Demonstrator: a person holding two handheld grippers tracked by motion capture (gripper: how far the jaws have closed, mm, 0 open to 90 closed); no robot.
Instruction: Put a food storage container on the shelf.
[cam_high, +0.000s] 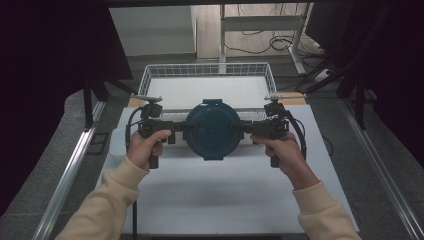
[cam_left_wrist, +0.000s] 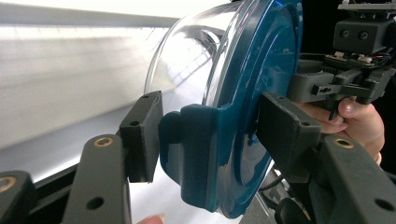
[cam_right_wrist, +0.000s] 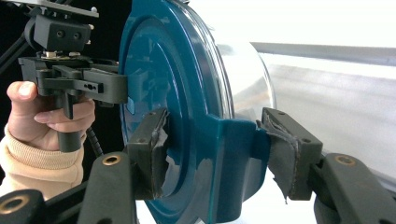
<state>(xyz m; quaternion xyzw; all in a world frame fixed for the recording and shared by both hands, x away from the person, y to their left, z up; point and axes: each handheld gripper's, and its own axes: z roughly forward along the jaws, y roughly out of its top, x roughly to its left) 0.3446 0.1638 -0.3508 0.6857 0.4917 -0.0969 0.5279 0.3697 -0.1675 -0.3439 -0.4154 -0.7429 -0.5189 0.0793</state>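
both tongs, left gripper and right gripper, clamp the lidded bowl at nine and three o'clock clips; uneven pull risks tipping.

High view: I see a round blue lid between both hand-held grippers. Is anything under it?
Observer: Yes, a clear bowl is fitted under the blue lid.
Operator: Where does the left one bite?
Observer: The left hand-held gripper clamps a thick side tab of the lid, with one pad on the bowl side and one on the lid's face.
Operator: And the right?
Observer: The right hand-held gripper clamps the opposite tab. The covering on its pads is torn and frayed.
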